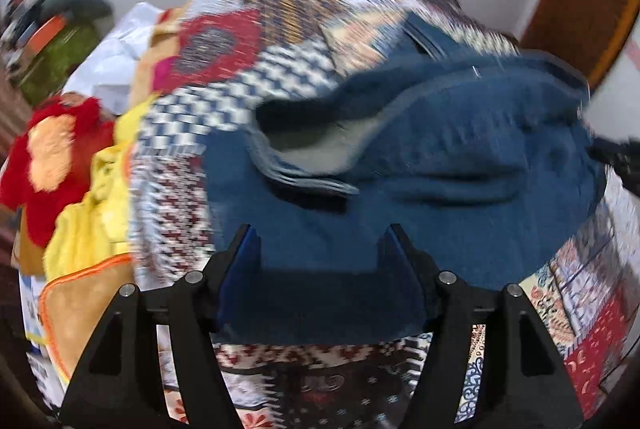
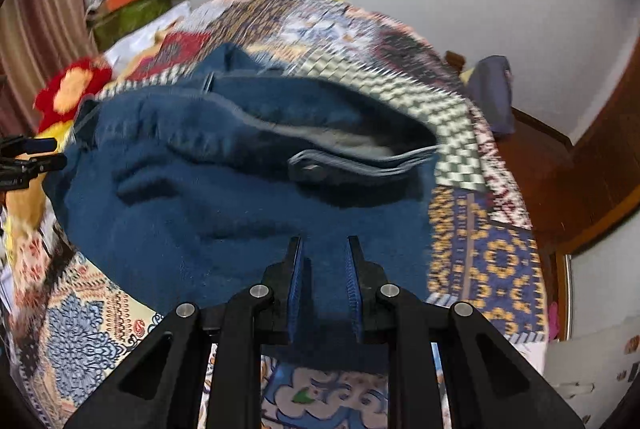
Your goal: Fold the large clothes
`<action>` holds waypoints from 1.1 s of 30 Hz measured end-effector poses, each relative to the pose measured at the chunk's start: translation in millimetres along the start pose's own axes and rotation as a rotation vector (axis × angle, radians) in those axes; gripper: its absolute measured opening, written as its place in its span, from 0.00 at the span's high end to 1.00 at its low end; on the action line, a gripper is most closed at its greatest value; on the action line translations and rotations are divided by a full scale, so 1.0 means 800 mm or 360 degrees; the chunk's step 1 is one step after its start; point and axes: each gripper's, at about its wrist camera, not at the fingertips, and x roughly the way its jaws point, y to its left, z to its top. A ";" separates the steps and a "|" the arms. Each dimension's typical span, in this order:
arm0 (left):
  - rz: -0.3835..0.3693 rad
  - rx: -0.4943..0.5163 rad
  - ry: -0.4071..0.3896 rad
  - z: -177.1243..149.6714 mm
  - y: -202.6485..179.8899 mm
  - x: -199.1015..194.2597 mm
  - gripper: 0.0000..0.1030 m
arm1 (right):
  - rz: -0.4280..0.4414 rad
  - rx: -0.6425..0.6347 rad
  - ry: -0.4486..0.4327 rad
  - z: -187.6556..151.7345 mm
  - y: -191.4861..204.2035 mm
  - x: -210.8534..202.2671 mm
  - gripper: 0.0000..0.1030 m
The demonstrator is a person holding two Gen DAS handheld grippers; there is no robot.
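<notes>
The blue garment (image 2: 248, 197) lies crosswise just ahead of both hands, right gripper (image 2: 323, 269) fingers pinching its near edge, left gripper (image 1: 320, 249) fingers spread wide over it.

We see blue jeans (image 2: 224, 213) of coarse matt denim, with a dull metal button (image 2: 310, 171) at the waistband. The patchwork bedspread (image 2: 488, 253) under them looks like printed woven cloth, matt. Both the left gripper (image 1: 320, 245) and right gripper (image 2: 323, 257) are matt black plastic with shiny metal pins. A red flower cushion (image 1: 52, 157) looks plush and fuzzy
</notes>
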 end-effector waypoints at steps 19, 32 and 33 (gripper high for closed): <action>0.0244 -0.0186 0.0017 0.109 0.049 0.097 0.28 | -0.0058 0.0321 0.0027 0.099 -0.063 0.104 0.84; 0.0140 0.0175 -0.0224 0.059 -0.044 -0.008 0.28 | 0.0314 0.0182 -0.0015 0.046 0.005 0.024 0.84; 0.0109 0.0183 -0.0224 0.054 -0.053 -0.008 0.28 | 0.0322 0.0156 -0.0004 0.042 0.013 0.025 0.84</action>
